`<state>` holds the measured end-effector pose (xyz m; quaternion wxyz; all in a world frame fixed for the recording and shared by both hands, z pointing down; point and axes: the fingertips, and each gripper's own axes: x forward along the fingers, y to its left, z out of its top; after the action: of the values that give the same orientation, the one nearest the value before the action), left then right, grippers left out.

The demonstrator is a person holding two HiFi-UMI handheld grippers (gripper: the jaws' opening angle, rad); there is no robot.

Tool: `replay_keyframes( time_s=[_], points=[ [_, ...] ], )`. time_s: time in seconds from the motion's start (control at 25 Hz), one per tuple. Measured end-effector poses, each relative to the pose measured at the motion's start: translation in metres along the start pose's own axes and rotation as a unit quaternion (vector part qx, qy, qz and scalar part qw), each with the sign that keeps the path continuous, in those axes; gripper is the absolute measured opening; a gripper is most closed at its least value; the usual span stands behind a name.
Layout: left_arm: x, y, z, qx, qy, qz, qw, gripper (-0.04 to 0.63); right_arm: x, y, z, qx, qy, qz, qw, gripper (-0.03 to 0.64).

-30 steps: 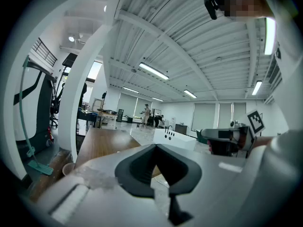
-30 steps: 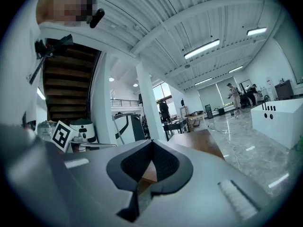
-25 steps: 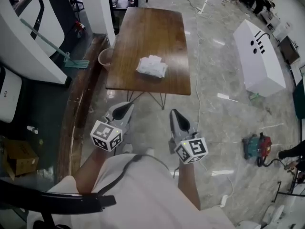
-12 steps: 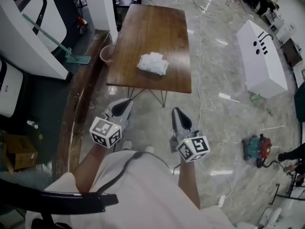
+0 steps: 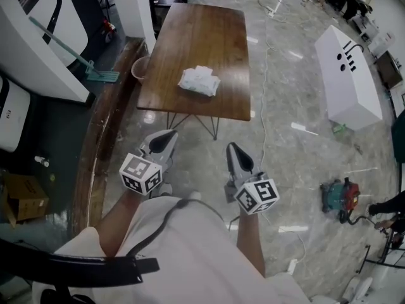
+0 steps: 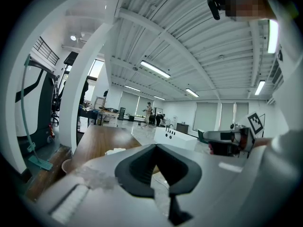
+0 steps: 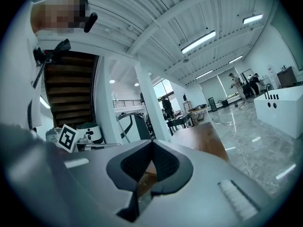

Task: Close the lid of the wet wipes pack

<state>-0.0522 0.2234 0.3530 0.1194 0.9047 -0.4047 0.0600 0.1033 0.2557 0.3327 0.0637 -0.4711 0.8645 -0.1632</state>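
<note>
The white wet wipes pack (image 5: 199, 82) lies near the front edge of a brown wooden table (image 5: 209, 30), and I cannot make out its lid from here. In the left gripper view the pack (image 6: 115, 151) is a small white shape on the table (image 6: 97, 138). My left gripper (image 5: 168, 135) and right gripper (image 5: 231, 148) hang over the floor short of the table, side by side and pointing at it. Both are shut with nothing in them. In their own views the left gripper (image 6: 155, 146) and right gripper (image 7: 152, 143) have their jaws closed together.
A long white cabinet (image 5: 348, 75) stands on the marble floor at the right. A red and green machine (image 5: 340, 198) and cables lie nearer. A pink bucket (image 5: 140, 72) sits by the table's left edge, beside a raised wooden step (image 5: 104, 144). A black chair back (image 5: 76, 265) is at the bottom.
The table and the pack sit slightly higher and further left in the head view. Both grippers keep the same shut pose, side by side.
</note>
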Motion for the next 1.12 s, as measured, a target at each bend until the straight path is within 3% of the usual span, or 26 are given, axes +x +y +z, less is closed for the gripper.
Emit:
replay_keyframes(
  time_s=[0.64,1.12],
  points=[
    [0.026,-0.053,-0.024,0.008,0.029,-0.006,0.9995,0.005,-0.053,-0.048,-0.025,0.026,0.026,-0.004,0.999,0.009],
    [0.064,-0.025,-0.019,-0.009,0.022,-0.003,0.9997,0.005,-0.015,-0.071,-0.015,0.023,0.031,0.000,0.999,0.009]
  ],
)
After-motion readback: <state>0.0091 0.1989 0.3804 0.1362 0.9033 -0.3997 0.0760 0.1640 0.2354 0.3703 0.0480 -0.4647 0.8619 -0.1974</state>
